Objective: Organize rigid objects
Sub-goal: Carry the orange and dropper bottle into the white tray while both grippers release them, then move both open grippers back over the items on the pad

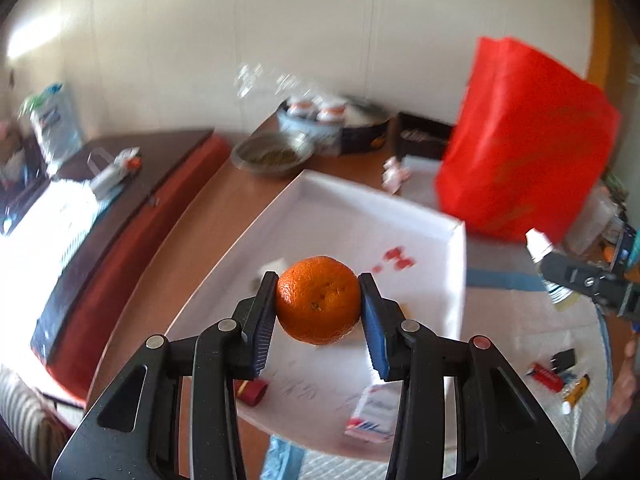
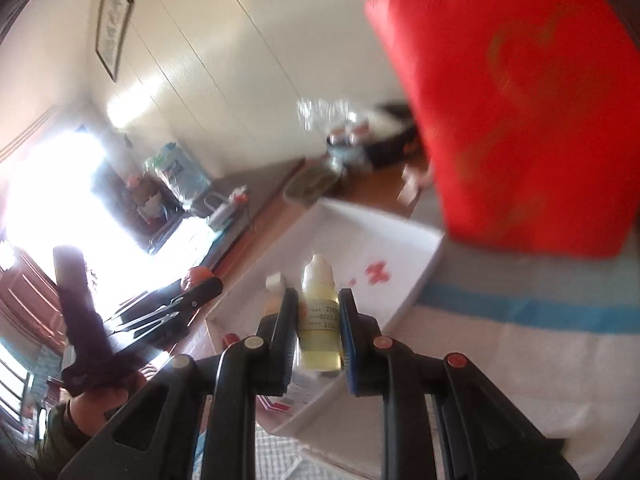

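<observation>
My left gripper point(image 1: 319, 294) is shut on an orange tangerine point(image 1: 318, 300) and holds it above the white box point(image 1: 456, 276). My right gripper point(image 2: 319, 310) is shut on a small dropper bottle point(image 2: 320, 320) of yellowish liquid with a white cap, held upright above the near edge of the white box point(image 2: 420, 280). The right gripper with the bottle shows at the right of the left wrist view point(image 1: 576, 276). The left gripper with the tangerine shows at the left of the right wrist view point(image 2: 192, 292).
A red bag point(image 1: 524, 148) stands behind the box on the right. A bowl point(image 1: 270, 154) and a round tin point(image 1: 332, 128) sit at the table's back. Small items point(image 1: 556, 376) lie on the white cloth at the right. A small red tube point(image 1: 252, 392) and a packet point(image 1: 372, 412) lie in the box.
</observation>
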`<control>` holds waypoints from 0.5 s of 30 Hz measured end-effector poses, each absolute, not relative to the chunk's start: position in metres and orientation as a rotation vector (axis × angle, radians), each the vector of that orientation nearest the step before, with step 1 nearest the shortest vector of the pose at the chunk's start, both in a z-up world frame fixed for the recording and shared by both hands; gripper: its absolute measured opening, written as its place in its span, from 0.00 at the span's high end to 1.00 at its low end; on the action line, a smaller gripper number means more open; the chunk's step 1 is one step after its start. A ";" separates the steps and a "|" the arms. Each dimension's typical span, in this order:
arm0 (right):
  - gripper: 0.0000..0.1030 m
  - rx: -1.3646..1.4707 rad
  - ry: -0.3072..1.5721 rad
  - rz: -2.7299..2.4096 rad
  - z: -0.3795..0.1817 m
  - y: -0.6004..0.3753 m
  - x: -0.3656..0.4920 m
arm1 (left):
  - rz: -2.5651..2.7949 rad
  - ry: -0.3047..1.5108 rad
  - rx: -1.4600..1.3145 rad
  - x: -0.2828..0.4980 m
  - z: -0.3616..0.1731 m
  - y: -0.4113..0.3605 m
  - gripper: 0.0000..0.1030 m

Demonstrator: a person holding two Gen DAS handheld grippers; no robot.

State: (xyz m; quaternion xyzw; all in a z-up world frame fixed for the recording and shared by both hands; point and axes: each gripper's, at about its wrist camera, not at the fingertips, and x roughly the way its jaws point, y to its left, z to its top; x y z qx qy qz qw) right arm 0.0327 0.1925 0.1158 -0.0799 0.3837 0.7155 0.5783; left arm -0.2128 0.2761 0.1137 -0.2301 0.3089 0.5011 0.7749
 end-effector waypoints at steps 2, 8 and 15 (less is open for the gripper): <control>0.82 -0.219 0.938 1.668 0.096 0.210 0.019 | 1.100 0.698 -0.515 -0.220 0.101 0.281 0.62; 0.82 -0.298 0.976 1.647 0.057 0.246 -0.010 | 1.096 0.770 -0.564 -0.230 0.071 0.295 0.62; 0.62 -0.312 0.980 1.616 0.046 0.260 -0.019 | 1.131 0.753 -0.561 -0.230 0.063 0.303 0.09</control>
